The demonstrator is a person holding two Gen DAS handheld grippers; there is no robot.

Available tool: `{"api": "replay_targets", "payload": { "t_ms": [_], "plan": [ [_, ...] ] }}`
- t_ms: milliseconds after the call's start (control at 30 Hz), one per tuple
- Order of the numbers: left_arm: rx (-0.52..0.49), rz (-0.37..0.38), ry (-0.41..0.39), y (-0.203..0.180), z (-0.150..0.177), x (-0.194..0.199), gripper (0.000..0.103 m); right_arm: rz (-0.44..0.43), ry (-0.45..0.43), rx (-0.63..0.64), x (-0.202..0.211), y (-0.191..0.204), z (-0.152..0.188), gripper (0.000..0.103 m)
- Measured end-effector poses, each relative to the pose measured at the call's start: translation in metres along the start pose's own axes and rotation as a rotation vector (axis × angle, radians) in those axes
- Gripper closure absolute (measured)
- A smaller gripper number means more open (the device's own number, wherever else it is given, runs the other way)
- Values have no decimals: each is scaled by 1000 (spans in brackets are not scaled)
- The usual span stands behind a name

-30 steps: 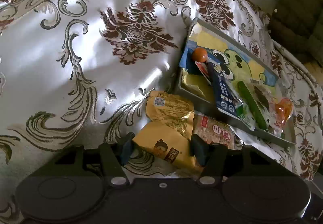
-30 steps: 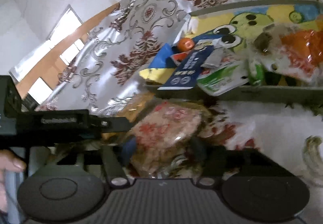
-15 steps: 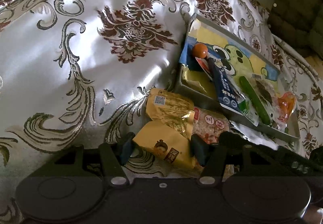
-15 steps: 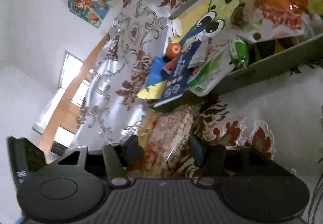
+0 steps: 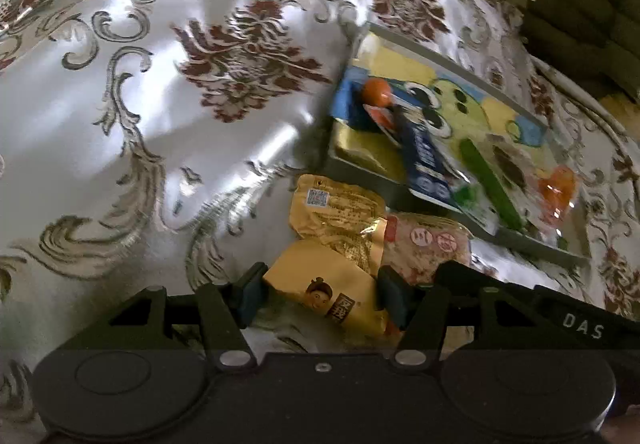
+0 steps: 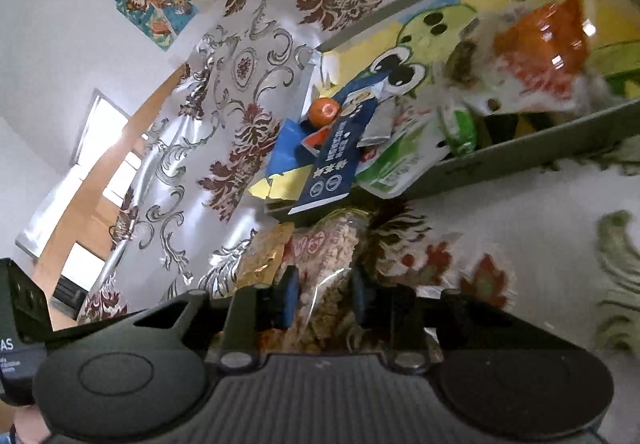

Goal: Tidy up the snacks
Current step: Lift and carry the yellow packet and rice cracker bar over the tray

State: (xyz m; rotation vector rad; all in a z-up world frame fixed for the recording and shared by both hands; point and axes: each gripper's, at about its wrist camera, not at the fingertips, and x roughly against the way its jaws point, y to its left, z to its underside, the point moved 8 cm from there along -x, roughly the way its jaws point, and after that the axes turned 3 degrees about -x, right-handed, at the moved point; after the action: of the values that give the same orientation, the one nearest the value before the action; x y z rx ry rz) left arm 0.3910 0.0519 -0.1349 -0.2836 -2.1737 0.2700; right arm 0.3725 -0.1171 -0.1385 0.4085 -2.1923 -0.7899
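On the shiny brocade tablecloth (image 5: 168, 132), just in front of the tray's near wall, lie the snacks we are working on. Our left gripper (image 5: 320, 294) stands with its jaws apart, one pad on each side of the yellow packet (image 5: 328, 284); we cannot tell whether the pads actually touch it, and the packet's near end is hidden behind the gripper body. Its long axis runs away from us and slightly left, toward the tray (image 5: 400, 200), with a crinkled gold packet (image 5: 340, 210) lying just beyond it. Our right gripper (image 6: 322, 298) has its jaws drawn close and clamped on the clear rice-cracker packet (image 6: 328, 252), whose lower part disappears between the fingers; this packet points lengthwise straight ahead at the tray wall (image 6: 520, 160). In the left view the right gripper's dark body cuts across the lower right and covers that packet's near edge.

Inside the tray, the heap is partly blurred: we make out a small orange ball (image 6: 324, 110), a dark blue sachet (image 6: 334, 160) overhanging the near wall, a green-and-white pouch (image 6: 400, 164) and an orange wrapper (image 6: 540, 44). Items underneath are too overlapped to name.
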Motion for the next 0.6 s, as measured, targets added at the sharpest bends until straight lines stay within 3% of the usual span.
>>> {"api": "replay_targets", "payload": {
  "t_ms": [167, 433, 533, 600],
  "plan": [
    [-13, 38, 23, -18, 15, 9, 41, 73, -10, 6, 37, -6, 0, 75],
    [-74, 85, 43, -47, 37, 25, 41, 304, 13, 252, 93, 3, 9, 76],
    [-99, 85, 37, -53, 38, 26, 41, 334, 32, 323, 99, 8, 17, 76],
    [-95, 78, 41, -52, 38, 25, 41, 304, 33, 322, 97, 10, 22, 76]
  ]
}}
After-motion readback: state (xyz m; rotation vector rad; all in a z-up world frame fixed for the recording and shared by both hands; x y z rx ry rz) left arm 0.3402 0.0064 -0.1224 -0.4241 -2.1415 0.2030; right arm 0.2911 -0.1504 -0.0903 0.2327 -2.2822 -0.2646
